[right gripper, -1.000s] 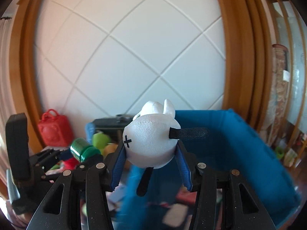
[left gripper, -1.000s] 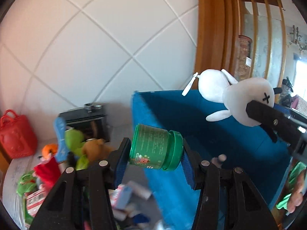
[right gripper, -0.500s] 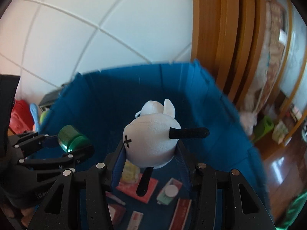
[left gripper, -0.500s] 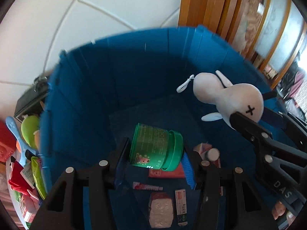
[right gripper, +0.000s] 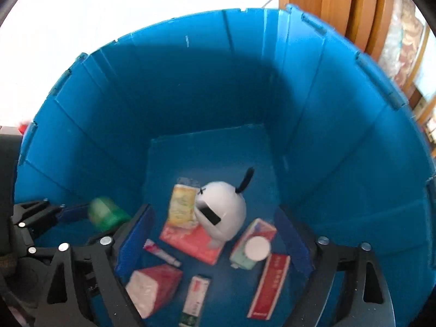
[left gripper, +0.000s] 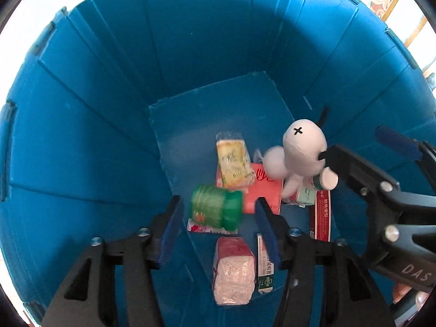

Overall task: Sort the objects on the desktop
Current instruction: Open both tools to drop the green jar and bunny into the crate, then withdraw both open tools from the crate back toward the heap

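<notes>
Both grippers' jaws just opened over blue bin (left gripper: 114, 87): green jar (left gripper: 216, 209), white plush (left gripper: 302, 150) released, dropping in; both sorted.

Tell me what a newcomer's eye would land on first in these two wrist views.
The deep blue bin fills both views, its floor littered with packets and boxes. A white plush toy lies on a red packet near the floor's middle, clear of the right gripper, whose jaws have just been opening. A blurred green jar sits between the jaws of the left gripper, which have also just been opening, with gaps on both sides.
</notes>
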### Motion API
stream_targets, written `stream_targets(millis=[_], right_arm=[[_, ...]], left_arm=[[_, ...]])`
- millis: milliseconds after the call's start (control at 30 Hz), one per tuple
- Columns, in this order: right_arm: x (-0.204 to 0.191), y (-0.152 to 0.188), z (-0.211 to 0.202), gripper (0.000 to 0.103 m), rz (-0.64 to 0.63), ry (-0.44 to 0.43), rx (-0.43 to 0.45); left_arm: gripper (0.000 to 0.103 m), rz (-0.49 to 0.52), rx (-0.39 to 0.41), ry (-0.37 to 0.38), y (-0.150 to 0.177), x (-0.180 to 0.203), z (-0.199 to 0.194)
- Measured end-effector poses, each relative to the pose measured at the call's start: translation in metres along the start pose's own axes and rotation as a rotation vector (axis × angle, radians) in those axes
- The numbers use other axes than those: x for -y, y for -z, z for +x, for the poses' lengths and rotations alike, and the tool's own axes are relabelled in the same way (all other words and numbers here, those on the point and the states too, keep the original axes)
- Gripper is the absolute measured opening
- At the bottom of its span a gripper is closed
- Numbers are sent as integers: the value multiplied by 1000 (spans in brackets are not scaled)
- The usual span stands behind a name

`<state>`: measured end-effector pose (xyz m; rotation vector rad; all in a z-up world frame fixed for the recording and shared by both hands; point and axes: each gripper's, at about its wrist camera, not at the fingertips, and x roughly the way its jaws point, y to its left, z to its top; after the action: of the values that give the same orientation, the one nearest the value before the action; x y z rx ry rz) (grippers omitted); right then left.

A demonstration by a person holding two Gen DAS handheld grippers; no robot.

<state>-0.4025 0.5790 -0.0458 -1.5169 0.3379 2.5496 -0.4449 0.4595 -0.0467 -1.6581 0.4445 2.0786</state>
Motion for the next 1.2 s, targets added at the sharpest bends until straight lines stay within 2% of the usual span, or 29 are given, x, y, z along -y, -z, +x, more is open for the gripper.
stream_targets(millis=[233, 567, 633, 833, 1033, 1200], right_arm=[[4, -6, 1, 95, 11, 37, 2], [11, -6, -21, 103, 20, 87, 78], [11, -7, -35, 103, 19, 117, 106], [-3, -6, -74, 103, -29, 160, 171], [-34, 4, -112, 103, -83, 161, 235], [-78, 20, -149, 103, -155, 140, 318]], left_arm=[[59, -1, 0, -6, 6, 6, -4], [60, 15, 110, -54, 2, -7, -27], [60, 19, 125, -41, 5, -10, -37], [60, 0, 255, -15, 26, -30, -90], [60, -23, 414, -55, 66, -52, -139], [60, -66, 538, -85, 110, -79, -173]])
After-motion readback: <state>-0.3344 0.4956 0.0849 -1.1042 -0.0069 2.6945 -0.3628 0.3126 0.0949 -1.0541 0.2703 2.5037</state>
